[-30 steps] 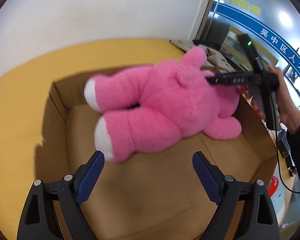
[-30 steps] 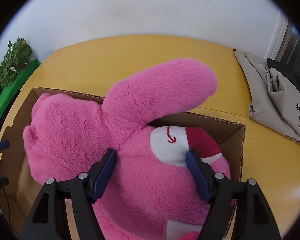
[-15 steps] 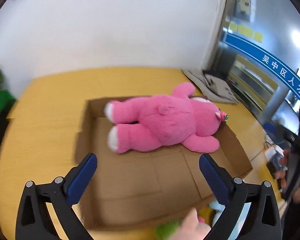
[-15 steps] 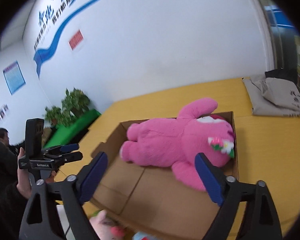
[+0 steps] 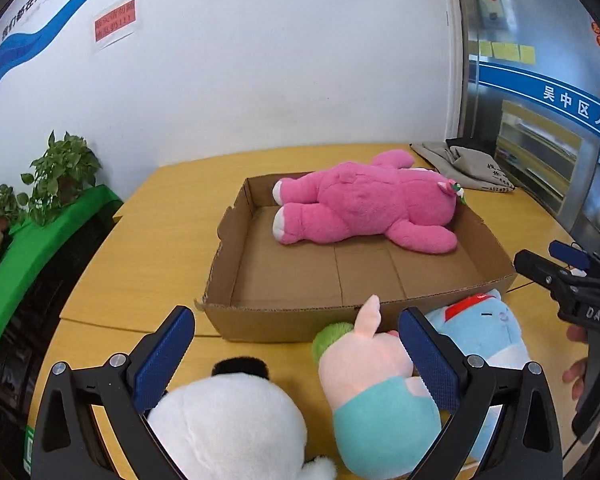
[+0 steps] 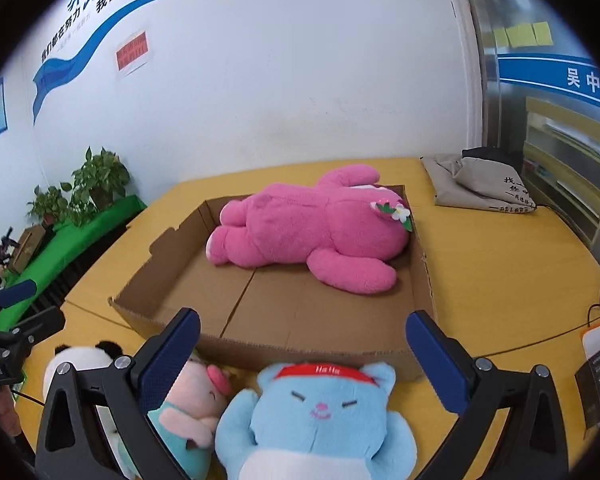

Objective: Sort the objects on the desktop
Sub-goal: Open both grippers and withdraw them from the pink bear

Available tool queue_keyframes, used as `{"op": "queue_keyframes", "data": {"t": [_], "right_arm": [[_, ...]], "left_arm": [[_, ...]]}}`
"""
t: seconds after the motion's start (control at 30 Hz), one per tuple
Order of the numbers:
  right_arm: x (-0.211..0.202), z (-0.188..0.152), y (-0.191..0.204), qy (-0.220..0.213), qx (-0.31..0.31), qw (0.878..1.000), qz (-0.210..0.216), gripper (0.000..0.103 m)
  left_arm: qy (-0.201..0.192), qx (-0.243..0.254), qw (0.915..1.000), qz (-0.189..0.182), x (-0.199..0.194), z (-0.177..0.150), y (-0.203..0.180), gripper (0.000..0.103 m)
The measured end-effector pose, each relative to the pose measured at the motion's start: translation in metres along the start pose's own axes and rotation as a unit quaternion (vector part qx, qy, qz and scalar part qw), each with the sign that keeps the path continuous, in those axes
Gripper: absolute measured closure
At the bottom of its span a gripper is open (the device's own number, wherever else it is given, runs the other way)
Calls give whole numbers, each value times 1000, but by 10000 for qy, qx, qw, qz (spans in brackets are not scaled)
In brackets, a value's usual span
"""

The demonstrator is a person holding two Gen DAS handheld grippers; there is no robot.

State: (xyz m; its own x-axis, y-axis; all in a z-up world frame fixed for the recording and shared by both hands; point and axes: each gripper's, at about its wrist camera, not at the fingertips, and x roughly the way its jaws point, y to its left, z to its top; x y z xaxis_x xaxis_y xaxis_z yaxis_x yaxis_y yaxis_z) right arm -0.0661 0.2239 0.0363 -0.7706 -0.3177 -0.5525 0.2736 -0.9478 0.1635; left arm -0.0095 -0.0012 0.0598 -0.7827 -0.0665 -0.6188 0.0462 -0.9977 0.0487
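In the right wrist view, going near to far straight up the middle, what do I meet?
blue cat plush → cardboard box near wall → bare box floor → pink bear plush → yellow table → white wall

left wrist: near, facing box (image 5: 340, 280) | right wrist: same; shared, perhaps overlapping fully

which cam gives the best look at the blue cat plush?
Right wrist: the blue cat plush lies face-up and centred between the open right gripper fingers, red headband and face visible. Left wrist shows only its head, partly hidden behind a finger.
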Motion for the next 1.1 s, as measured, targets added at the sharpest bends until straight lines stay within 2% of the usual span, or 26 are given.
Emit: {"op": "queue_keyframes", "data": {"t": [0.23, 0.4, 1.1], "right_arm": [[-14, -12, 2, -12, 116, 9997, -193, 0], [-14, -12, 8, 3, -56, 9993, -373, 0], [2, -17, 8, 216, -37, 9992, -323, 0]], "left_arm": [[76, 98, 9998, -152, 0, -6, -7, 0], [123, 131, 9995, -266, 5, -5, -8, 0], [287, 92, 9989, -372, 24, -3, -2, 0]]}}
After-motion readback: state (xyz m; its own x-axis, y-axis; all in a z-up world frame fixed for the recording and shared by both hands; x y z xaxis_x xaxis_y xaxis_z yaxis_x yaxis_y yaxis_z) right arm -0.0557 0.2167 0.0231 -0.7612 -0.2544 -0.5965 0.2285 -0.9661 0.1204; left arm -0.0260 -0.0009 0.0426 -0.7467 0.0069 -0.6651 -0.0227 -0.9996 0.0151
